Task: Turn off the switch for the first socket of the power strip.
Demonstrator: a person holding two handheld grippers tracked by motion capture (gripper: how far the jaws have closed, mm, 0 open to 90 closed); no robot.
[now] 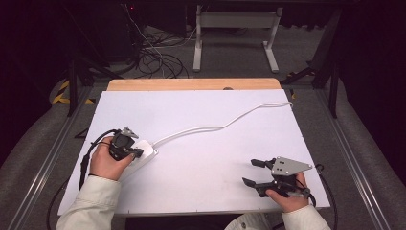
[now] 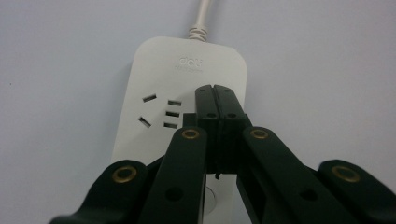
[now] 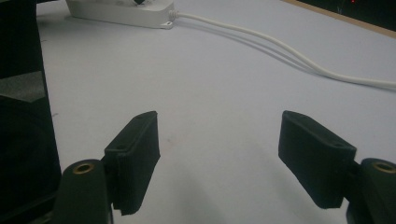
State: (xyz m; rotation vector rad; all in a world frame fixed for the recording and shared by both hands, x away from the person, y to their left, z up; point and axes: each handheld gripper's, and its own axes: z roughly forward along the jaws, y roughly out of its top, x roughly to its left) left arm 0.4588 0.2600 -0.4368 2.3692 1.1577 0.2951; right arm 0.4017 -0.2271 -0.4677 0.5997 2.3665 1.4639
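On the white table top (image 1: 201,158), at its near left part, a white power strip (image 1: 143,155) lies flat, and the left gripper (image 1: 125,148) sits right over it, held from behind by the person's left hand (image 1: 107,163). From the left gripper view, its two black jaws are pressed together with no gap between them, their tips above the strip's upper face just beside a group of socket slots (image 2: 161,113); they grasp nothing, and whether the tips touch the plastic cannot be told. The strip's white cord (image 1: 220,125) leaves its far end, runs in a loose curve across the middle of the table and reaches the far right edge.

At the near right corner the right gripper (image 1: 253,172) is held in the right hand (image 1: 287,197), low over the bare surface and well apart from the strip, with a grey three-cornered plate (image 1: 287,166) on top. Its jaws stand wide apart and empty, with plain table between them in the right gripper view, where the strip (image 3: 121,11) and its cord (image 3: 299,56) show farther off. Both forearms wear pale sleeves (image 1: 91,206). Beyond the table, the floor holds tangled dark cables (image 1: 153,60) and a white metal frame (image 1: 234,33).
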